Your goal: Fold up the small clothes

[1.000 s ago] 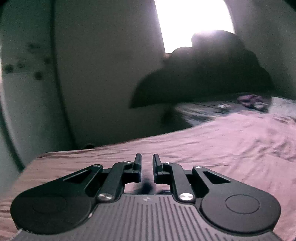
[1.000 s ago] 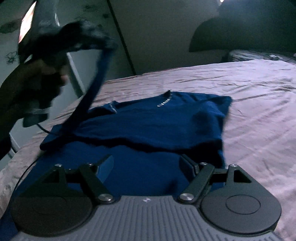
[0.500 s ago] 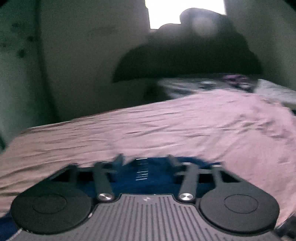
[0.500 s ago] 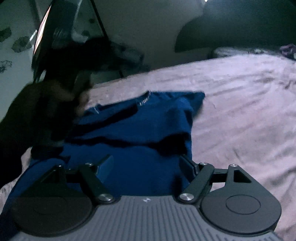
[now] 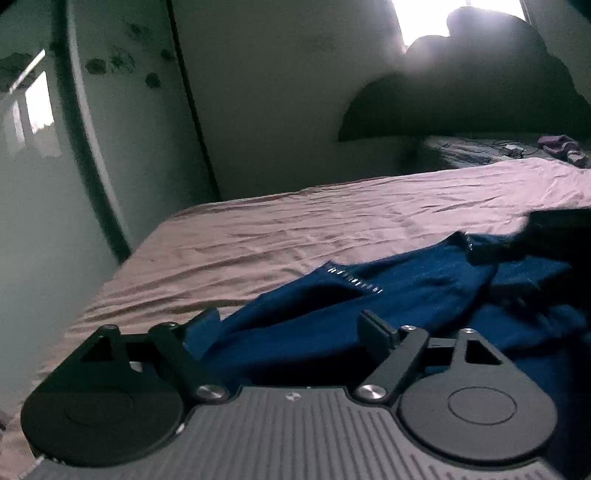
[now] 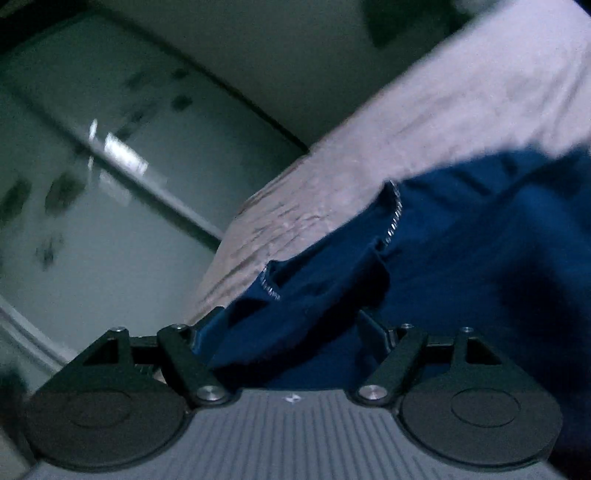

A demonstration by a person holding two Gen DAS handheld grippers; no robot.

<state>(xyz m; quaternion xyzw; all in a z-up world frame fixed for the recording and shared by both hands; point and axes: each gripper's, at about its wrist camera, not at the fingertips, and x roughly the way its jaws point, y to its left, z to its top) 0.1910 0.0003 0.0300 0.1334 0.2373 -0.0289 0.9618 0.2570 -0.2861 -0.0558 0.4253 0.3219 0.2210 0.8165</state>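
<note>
A dark blue small garment [image 5: 406, 291] with a white-stitched neckline lies rumpled on the pink bedsheet [image 5: 295, 240]. My left gripper [image 5: 290, 325] is open and low over the garment's near edge, fingers wide apart with blue cloth between them. In the right wrist view the same garment [image 6: 461, 258] fills the right half, its neckline folds close ahead. My right gripper [image 6: 291, 321] is open too, tilted, just above the cloth. A dark shape, seemingly the other gripper or hand [image 5: 554, 236], rests on the garment at the right of the left wrist view.
The bed's left edge [image 5: 110, 288] runs beside a pale wardrobe with dark flower marks [image 5: 92, 147]. A dark headboard [image 5: 461, 110] and a bright window [image 5: 424, 18] stand at the far end. A patterned pillow area with small items [image 5: 517, 151] lies beyond.
My left gripper opened, letting go of the blue cloth it had lifted, and came down over the garment. My right gripper swung left and tilted, closer to the neckline.
</note>
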